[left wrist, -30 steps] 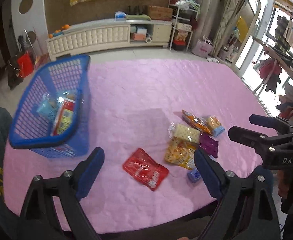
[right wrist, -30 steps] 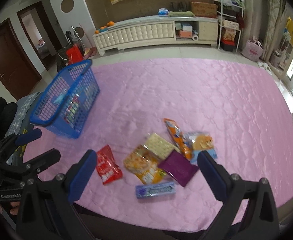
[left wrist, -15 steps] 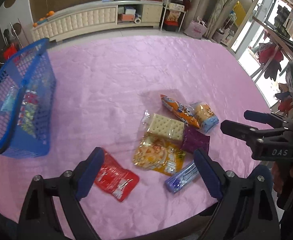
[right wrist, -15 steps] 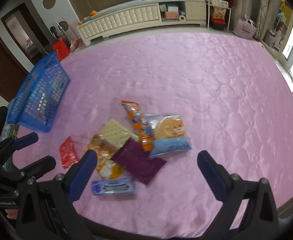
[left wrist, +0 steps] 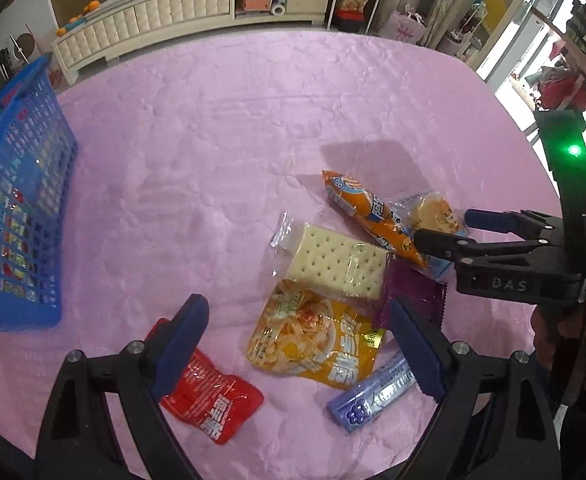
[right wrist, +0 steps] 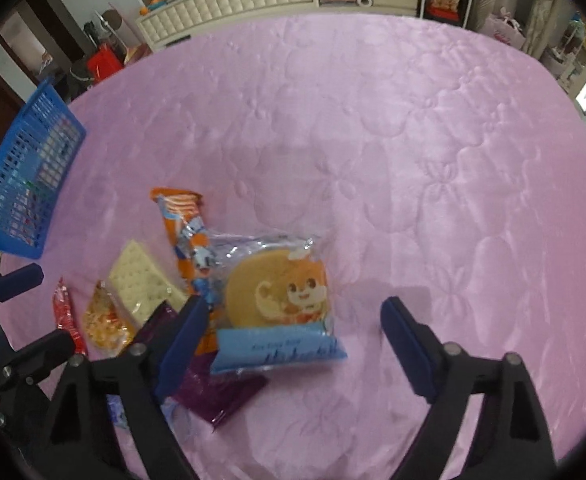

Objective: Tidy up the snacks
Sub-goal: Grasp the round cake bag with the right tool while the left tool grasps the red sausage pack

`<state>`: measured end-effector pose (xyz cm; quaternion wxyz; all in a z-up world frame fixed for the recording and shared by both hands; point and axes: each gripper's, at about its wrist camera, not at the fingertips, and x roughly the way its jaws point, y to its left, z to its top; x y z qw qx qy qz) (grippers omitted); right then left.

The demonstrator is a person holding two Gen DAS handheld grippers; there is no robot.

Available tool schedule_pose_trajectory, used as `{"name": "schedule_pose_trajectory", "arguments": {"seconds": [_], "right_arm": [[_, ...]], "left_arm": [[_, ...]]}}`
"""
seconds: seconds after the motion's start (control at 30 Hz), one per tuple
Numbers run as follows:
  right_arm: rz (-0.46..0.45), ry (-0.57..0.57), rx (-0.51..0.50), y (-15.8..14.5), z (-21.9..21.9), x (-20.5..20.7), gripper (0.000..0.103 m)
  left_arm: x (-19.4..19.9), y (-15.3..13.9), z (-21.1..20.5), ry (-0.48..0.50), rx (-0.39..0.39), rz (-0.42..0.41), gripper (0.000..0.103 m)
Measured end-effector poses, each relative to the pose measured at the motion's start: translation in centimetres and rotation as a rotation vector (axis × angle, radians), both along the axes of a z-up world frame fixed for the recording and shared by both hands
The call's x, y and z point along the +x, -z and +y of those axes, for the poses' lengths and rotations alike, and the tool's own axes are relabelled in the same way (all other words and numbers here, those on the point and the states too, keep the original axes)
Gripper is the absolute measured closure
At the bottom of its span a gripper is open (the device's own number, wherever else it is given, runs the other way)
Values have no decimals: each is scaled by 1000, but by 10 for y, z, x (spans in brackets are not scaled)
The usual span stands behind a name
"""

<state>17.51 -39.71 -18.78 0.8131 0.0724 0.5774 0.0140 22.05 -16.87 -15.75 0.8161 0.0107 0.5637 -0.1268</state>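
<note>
Closing around nothing yet, the right gripper (right wrist: 291, 334) straddles the clear-and-blue round cake packet (right wrist: 279, 304), whose long axis runs away from the tongs, on the pink quilted cloth (right wrist: 373, 120). The left gripper (left wrist: 299, 338) hangs open over the yellow crisp bag (left wrist: 317, 338), farther off.

Left wrist cam: rides behind left gripper (left wrist: 299, 338), looks steeply down onto pink cover (left wrist: 221, 128), close to snack pile; own fingers at 7 and 5 o'clock of frame.
Right wrist cam: same mounting on right gripper (right wrist: 291, 336), steep downward look, nearer still.
Shared: cracker pack (left wrist: 335, 260) (right wrist: 141, 280), orange packet (left wrist: 373, 216) (right wrist: 185, 236), blue basket (left wrist: 17, 196) (right wrist: 29, 184) at 9 o'clock, white cabinet (left wrist: 181, 12) (right wrist: 233, 2) at 12.
Each cam sees other gripper at frame edge.
</note>
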Motion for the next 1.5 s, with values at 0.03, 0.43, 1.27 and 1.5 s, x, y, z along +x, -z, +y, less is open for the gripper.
{"name": "schedule_pose_trajectory", "arguments": {"seconds": [0.03,0.43,1.27,1.5], "right_arm": [[3,-5,2,1,1,1,22],[-125,-42,-46,-44,16,-21,45],[-84,-237,20,-44,112,-18,45],[-82,-239,29,-38,110,-13,45]], "left_arm": [[0,1,-1,1,0,3,13],[-12,-17,28,-60,-26,-17,13],[-51,26,126,-397,-139,132,13],[-43,39,116,-409,-98,157,14]]}}
